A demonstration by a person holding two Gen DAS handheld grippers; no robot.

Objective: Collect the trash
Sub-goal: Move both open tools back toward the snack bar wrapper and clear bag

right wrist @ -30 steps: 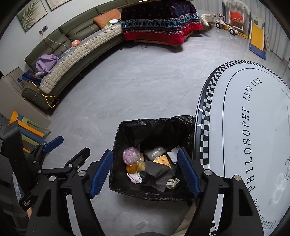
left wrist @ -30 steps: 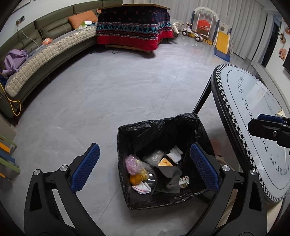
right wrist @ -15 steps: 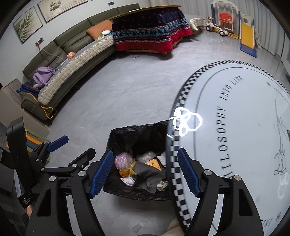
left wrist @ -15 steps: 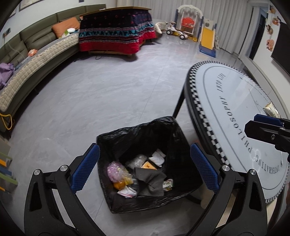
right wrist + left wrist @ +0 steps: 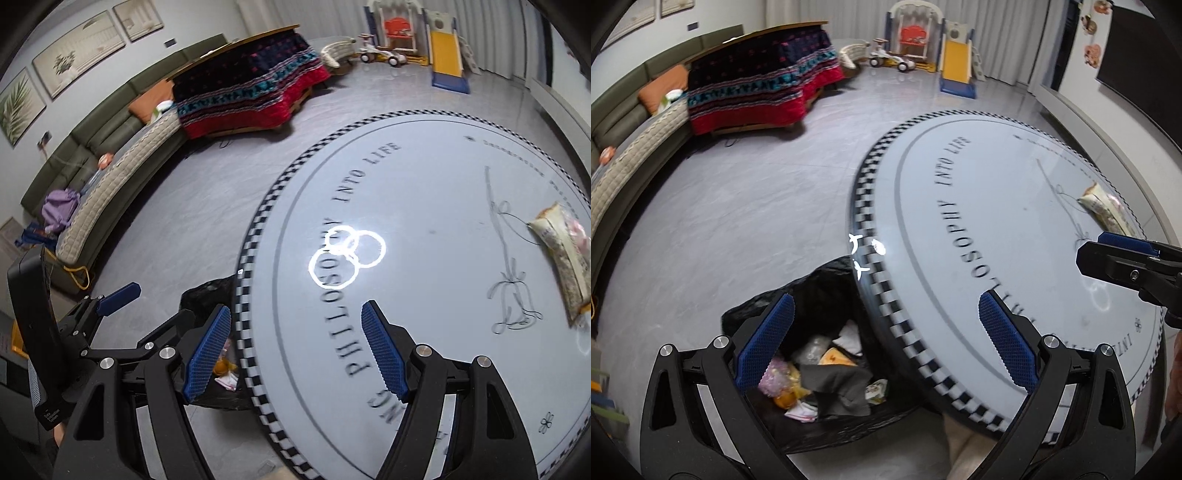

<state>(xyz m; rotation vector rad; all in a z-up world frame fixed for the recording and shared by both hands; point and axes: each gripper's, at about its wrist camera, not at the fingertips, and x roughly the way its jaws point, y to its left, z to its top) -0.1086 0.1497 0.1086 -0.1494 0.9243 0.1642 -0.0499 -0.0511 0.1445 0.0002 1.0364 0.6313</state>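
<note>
The trash still on the table is a flattened snack wrapper (image 5: 561,258). In my right wrist view it lies at the right edge of the frame, on the round table (image 5: 424,206) near its far rim. In my left wrist view the same wrapper (image 5: 1106,210) sits at middle right, just above the tip of the other gripper.

The trash bin (image 5: 820,291), lined with a black bag, stands on the floor beside and partly under the table's checkered edge (image 5: 886,302). In the left wrist view it occupies the lower centre-left and holds tissues, a dark cloth, a yellow packet and other scraps. In the right wrist view only a slice of the bin (image 5: 210,291) shows, lower left of centre.

My left gripper (image 5: 884,339) has its blue pads spread wide, with nothing between them; it is above the bin and the table edge. My right gripper (image 5: 295,350) is likewise spread and empty, over the table's lettered surface, well apart from the wrapper.

Upper left of both frames: a green sofa (image 5: 110,147) and a patterned blanket-covered table (image 5: 251,92). A toy slide (image 5: 447,59) stands at top right.
</note>
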